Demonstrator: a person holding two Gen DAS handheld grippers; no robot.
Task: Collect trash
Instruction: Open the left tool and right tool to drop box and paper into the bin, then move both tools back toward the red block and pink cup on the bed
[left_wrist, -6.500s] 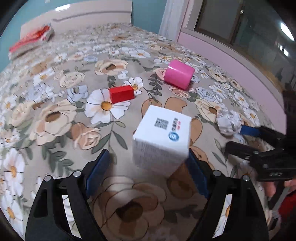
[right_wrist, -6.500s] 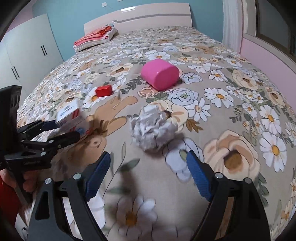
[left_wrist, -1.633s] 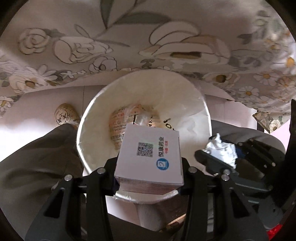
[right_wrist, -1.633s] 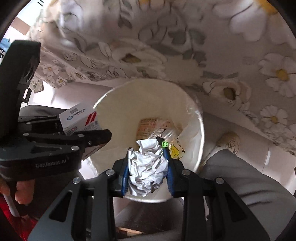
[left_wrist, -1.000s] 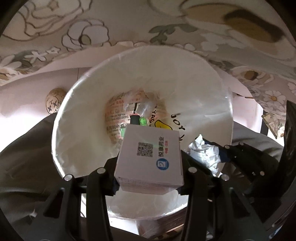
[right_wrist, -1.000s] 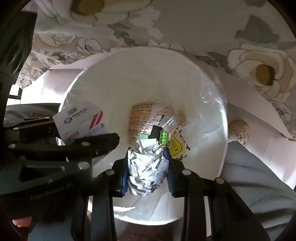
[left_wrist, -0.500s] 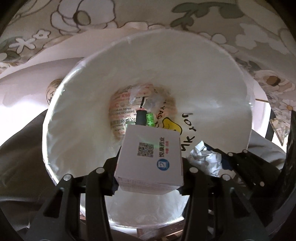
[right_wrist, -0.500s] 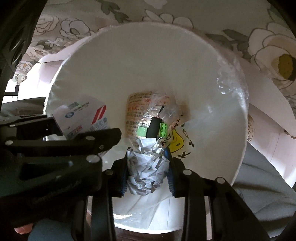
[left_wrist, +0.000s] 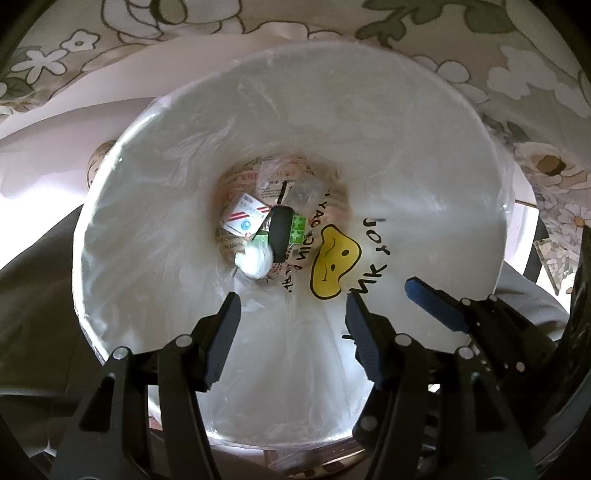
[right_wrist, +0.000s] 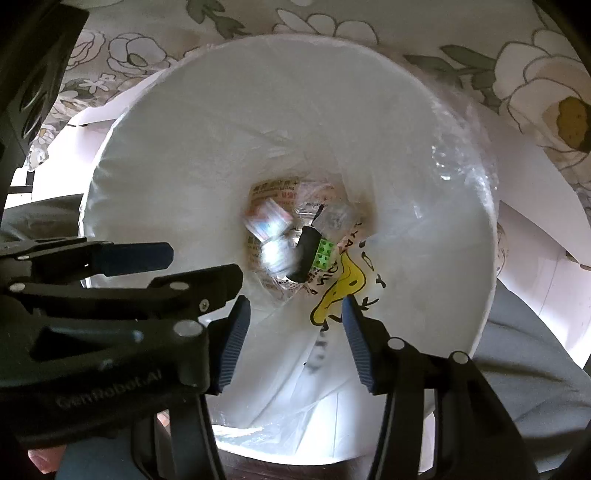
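Note:
Both grippers point down into a white bin lined with a clear bag (left_wrist: 424, 155) (right_wrist: 406, 140). The white medicine box (left_wrist: 244, 218) lies at the bottom, and the crumpled paper ball (left_wrist: 255, 258) rests beside it. In the right wrist view both are blurred, the box (right_wrist: 266, 218) above the paper ball (right_wrist: 276, 256). My left gripper (left_wrist: 291, 314) hangs over the bin with its jaws opening and nothing between them. My right gripper (right_wrist: 291, 321) also has its jaws opening and empty. The left gripper (right_wrist: 201, 267) shows at the left of the right wrist view.
A black and green piece (left_wrist: 286, 232) and printed wrappers lie at the bin's bottom. A yellow face print (left_wrist: 334, 260) marks the bag. The flowered bedspread (left_wrist: 258, 22) hangs behind the bin. Grey trouser legs (right_wrist: 524, 362) flank it.
Both grippers let go: the medicine box and the paper ball dropped from between the jaws to the bottom of the bin. The jaws now stand wider.

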